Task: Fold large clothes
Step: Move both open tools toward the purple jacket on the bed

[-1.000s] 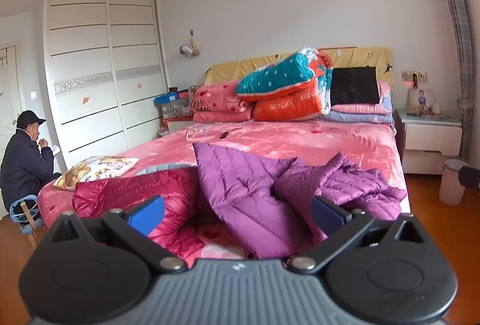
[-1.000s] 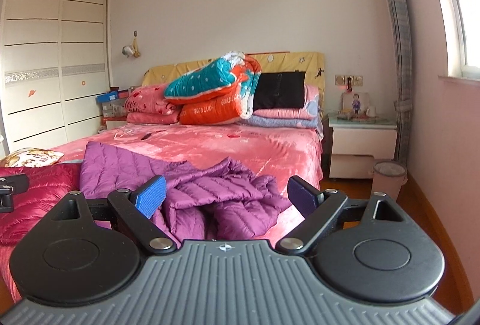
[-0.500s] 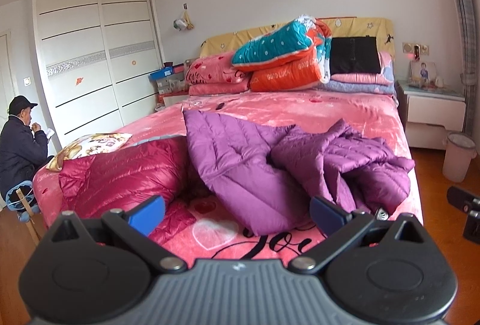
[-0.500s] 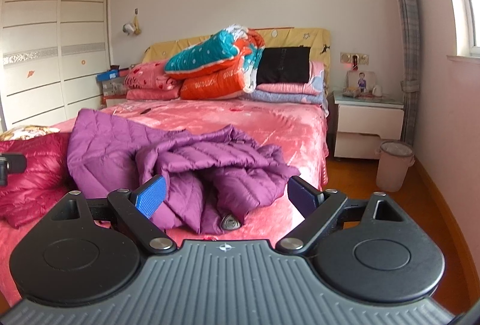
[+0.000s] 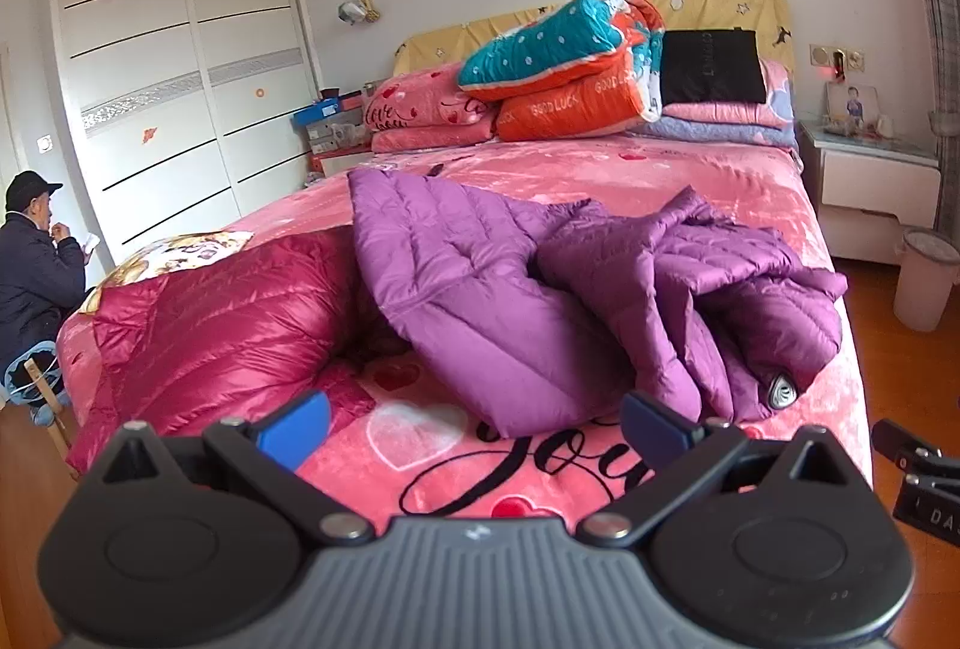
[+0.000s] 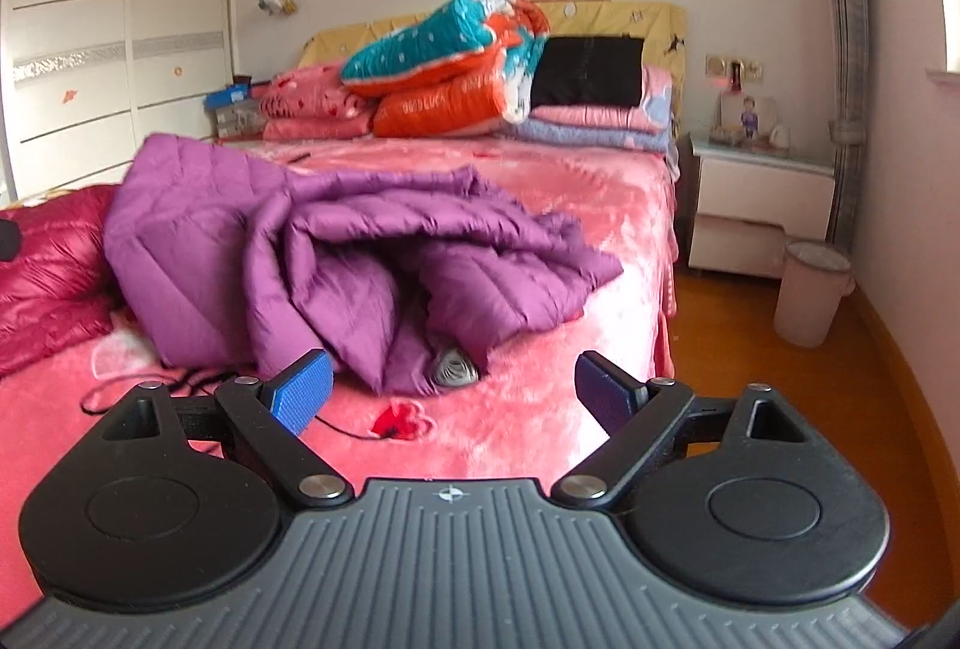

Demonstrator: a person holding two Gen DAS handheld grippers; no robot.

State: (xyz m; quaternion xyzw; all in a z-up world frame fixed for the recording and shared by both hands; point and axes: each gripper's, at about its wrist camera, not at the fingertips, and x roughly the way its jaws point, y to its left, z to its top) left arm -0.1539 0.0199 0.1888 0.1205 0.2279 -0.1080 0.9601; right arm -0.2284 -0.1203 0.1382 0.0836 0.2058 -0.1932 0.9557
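Left wrist view: crumpled purple jacket [image 5: 540, 289] on pink bed [image 5: 690, 175].

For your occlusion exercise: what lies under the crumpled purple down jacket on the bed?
The purple down jacket rests on the pink heart-print blanket; its left edge meets the red down jacket. Black lettering on the blanket runs under its hem. Anything else beneath it is covered.
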